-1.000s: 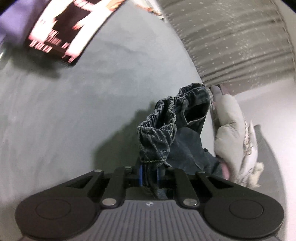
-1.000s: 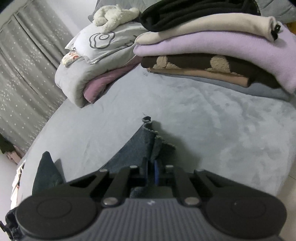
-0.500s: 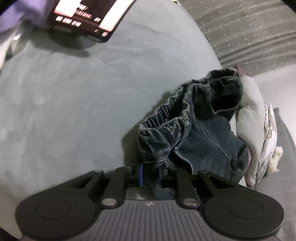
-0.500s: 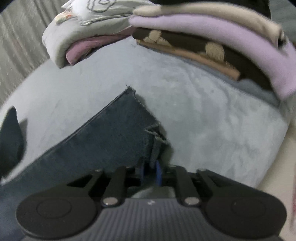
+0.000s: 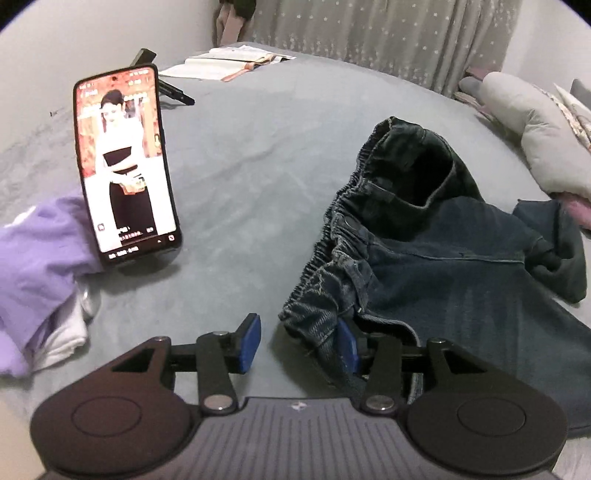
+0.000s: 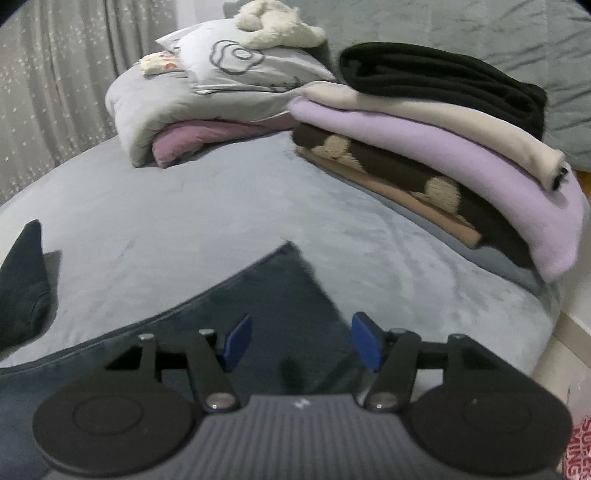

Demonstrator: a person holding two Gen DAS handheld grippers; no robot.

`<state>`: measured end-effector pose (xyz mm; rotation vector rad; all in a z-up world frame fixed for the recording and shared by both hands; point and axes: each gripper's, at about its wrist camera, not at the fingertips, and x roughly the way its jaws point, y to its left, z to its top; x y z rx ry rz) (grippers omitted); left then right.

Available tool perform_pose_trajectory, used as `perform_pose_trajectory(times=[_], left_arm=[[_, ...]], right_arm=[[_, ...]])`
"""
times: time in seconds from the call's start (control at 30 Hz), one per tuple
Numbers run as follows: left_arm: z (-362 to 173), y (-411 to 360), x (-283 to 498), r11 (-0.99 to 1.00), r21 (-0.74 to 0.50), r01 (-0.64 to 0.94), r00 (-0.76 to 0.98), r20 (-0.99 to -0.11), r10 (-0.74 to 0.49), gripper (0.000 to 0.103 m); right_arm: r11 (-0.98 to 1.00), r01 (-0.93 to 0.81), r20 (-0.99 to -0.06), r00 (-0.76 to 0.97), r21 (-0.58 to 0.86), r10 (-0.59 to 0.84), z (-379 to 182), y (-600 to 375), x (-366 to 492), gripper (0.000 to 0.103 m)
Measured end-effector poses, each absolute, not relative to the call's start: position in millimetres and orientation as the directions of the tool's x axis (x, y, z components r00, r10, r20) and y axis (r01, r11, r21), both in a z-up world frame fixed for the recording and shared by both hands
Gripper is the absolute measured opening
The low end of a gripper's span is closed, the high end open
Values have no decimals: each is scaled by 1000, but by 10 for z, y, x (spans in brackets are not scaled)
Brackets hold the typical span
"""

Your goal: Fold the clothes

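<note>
Left hand-held gripper (image 5: 297, 343): jaws part open and opening. The elastic waistband of the jeans (image 5: 424, 258) sits between the blue pads, bunched against the right one; the left pad is clear of the cloth, so no clamp.

Right hand-held gripper (image 6: 301, 341): jaws wider and opening, blue pads well apart. The leg end of the jeans (image 6: 266, 295) lies flat on the bed (image 6: 207, 206) under and between the fingers; neither pad presses on it.

In the left wrist view the jeans fill the centre and right of the frame, waist opening gaping upward, legs running off to lower right. In the right wrist view the leg hem comes to a corner mid-frame, and another dark piece of cloth stands up at the left edge.

Other things on the bed:
- phone (image 5: 125, 166), propped upright left of centre, screen lit
- purple garment (image 5: 37, 258) just beside it at the left edge, white cloth under it
- open book (image 5: 225, 62) at the top
- folded clothes stack (image 6: 443, 140) at upper right: black, cream, lilac, brown
- grey bedding pile (image 6: 177, 96) at upper left, with a plush toy (image 6: 277, 26) on top
</note>
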<state>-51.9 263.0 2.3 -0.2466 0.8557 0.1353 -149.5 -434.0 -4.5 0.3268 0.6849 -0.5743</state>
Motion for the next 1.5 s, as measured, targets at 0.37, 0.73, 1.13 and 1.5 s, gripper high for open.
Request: perform_pose_trajectory(times=[0.37,0.73,1.13,1.5], left_arm=[[223,2581,-461,962,-183,-204,724,-690,22,46],[221,2296,22,974,-160,-159,750,-661,13,66],[185,2127,679,979,-146,-143,786,-618,22,78],[-10,2141,953,979,-171,-113,812,-583,-8,78]], right_arm=[[846,527,-665,661,82,-348,-45,-3850,-1058,73],[898,436,-679,675,53,-288,-49,-3367,-639,80],[944,322,-671,715,66,-196,88,-2859,90,85],[973,221,-667,735,68,-120,238,-2432,984,85]])
